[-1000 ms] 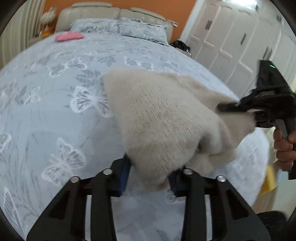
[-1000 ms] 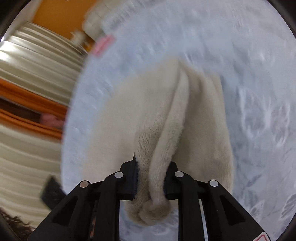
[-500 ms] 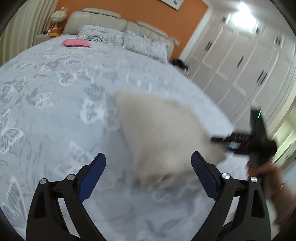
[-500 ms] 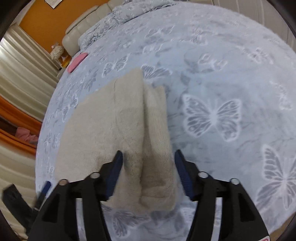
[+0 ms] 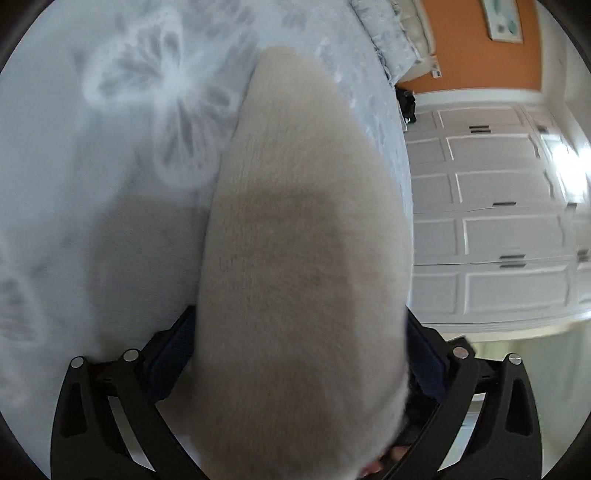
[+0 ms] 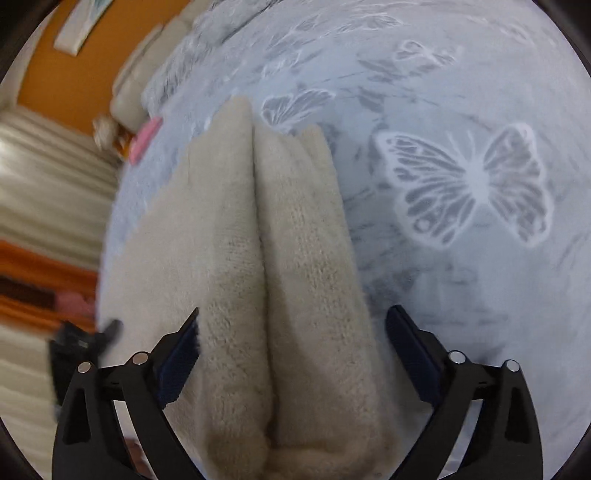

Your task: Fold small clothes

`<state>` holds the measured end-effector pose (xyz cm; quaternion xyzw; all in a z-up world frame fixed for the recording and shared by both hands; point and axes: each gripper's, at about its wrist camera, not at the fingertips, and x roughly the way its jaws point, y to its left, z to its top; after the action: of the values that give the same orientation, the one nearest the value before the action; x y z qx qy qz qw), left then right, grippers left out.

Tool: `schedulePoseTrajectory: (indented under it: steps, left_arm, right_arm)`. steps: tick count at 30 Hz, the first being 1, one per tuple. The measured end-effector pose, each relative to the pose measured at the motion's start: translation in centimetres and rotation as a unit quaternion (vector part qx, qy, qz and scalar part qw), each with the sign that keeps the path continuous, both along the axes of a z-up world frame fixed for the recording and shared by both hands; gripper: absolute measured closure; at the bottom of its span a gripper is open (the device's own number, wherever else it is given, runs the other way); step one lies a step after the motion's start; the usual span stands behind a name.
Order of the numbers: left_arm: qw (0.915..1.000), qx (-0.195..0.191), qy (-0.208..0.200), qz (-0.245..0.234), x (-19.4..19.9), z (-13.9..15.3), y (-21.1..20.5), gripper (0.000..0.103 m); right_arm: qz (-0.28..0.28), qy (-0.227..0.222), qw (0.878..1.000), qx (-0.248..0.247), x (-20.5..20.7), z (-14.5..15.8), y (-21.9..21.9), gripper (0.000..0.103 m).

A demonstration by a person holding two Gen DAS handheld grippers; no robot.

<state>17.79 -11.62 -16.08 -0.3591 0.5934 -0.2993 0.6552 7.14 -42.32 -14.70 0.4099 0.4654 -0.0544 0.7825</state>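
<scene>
Folded beige knitted garment [image 6: 280, 280] lying on the pale blue bedspread printed with white butterflies [image 6: 461, 258], two thick rolled folds meeting along a central crease in the right wrist view. Left of a large white butterfly print [image 6: 469, 188] on that bedspread, and well apart from the small pink item [image 6: 146, 138] near the bed's far edge, beyond the garment.

Right hand-held gripper [image 6: 291, 347] spread wide, jaws just opened, blue pads [image 6: 408, 343] standing either side of the garment's near end without pressing; nothing gripped. Black device at the garment's left edge [image 6: 79, 341], blurred.

Left hand-held gripper [image 5: 299, 354] likewise spread wide after just opening, straddling the same beige garment [image 5: 306, 258], which fills the gap between the blue pads [image 5: 173, 354]; picture blurred, so contact with the cloth hard to judge, yet no pinch visible. Beyond the garment from the left wrist: grey patterned pillows [image 5: 384, 33], orange wall [image 5: 476, 44], white panelled wardrobe doors [image 5: 498, 221] to the garment's right. Fingertips [image 5: 373, 469] peeking out at the garment's lower edge.
</scene>
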Motion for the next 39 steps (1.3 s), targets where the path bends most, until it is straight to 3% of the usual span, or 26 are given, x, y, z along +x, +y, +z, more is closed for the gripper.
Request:
schedulePoseTrajectory:
  steps: [1,2,3,4,7,9,11,13,15,18,19,20,23,24,27,31,39]
  left_arm:
    - [0.9999,-0.009,-0.004,0.002,0.0,0.2,0.0,0.012]
    - [0.9999,-0.011,-0.006,-0.007,0.3,0.4,-0.2,0.029]
    - [0.9998,-0.01,-0.009,-0.011,0.5,0.6,-0.1,0.042]
    - [0.9998,-0.017,-0.01,-0.009,0.7,0.8,0.2,0.045]
    - [0.9982,-0.027,-0.054,0.002,0.8,3.5,1.4,0.053]
    - [0.9919,-0.018,-0.125,0.01,0.8,7.4,3.0,0.053]
    - [0.9852,-0.023,-0.169,0.018,0.8,10.2,5.2,0.052]
    - [0.9785,-0.012,-0.204,0.027,0.9,11.6,7.3,0.05]
    - [0.9724,0.029,-0.228,0.037,1.1,11.6,9.2,0.044]
    - [0.9693,0.143,-0.198,0.033,2.2,8.1,9.4,0.043]
    - [0.969,0.176,-0.171,0.03,2.6,6.4,9.4,0.043]
    - [0.9699,0.195,-0.139,0.041,3.1,4.4,9.6,0.039]
    - [0.9808,0.139,-0.11,0.082,3.2,3.1,11.0,0.034]
    - [0.9805,0.138,-0.111,0.087,3.1,3.2,11.0,0.033]
    - [0.9764,0.147,-0.116,0.109,3.1,2.8,9.8,0.028]
    - [0.9702,0.177,-0.123,0.11,2.9,3.1,9.3,0.026]
    - [0.9679,0.195,-0.112,0.111,4.4,3.1,9.1,0.024]
  right_arm:
    - [0.001,-0.008,1.0,0.009,0.1,0.0,0.0,0.043]
    - [0.005,-0.02,0.999,0.042,0.3,0.0,0.1,0.049]
    - [0.0,-0.022,0.999,0.045,0.5,0.4,0.2,0.057]
    - [0.004,-0.024,0.999,0.04,0.6,0.9,0.4,0.061]
    - [0.02,-0.062,0.998,0.006,1.0,4.6,2.1,0.064]
    - [0.032,-0.114,0.993,-0.023,1.1,8.4,4.2,0.065]
    - [0.043,-0.159,0.986,-0.032,1.5,10.8,5.8,0.065]
    - [0.057,-0.19,0.98,-0.031,2.5,11.7,7.3,0.064]
    - [0.074,-0.173,0.982,-0.035,4.5,9.8,8.9,0.061]
    - [0.103,-0.057,0.993,-0.017,7.8,3.2,10.7,0.06]
    - [0.109,-0.024,0.994,-0.021,8.3,1.7,11.3,0.049]
    - [0.1,-0.03,0.994,-0.022,8.2,0.9,11.5,0.045]
    - [0.102,-0.038,0.994,-0.028,8.2,1.3,11.2,0.041]
    - [0.098,-0.036,0.994,-0.027,8.0,1.1,11.0,0.036]
    - [0.08,-0.037,0.996,0.003,8.0,0.2,10.3,0.034]
    - [0.077,-0.04,0.996,0.005,7.7,0.0,10.2,0.029]
    - [0.083,-0.038,0.996,-0.008,8.5,0.4,11.9,0.025]
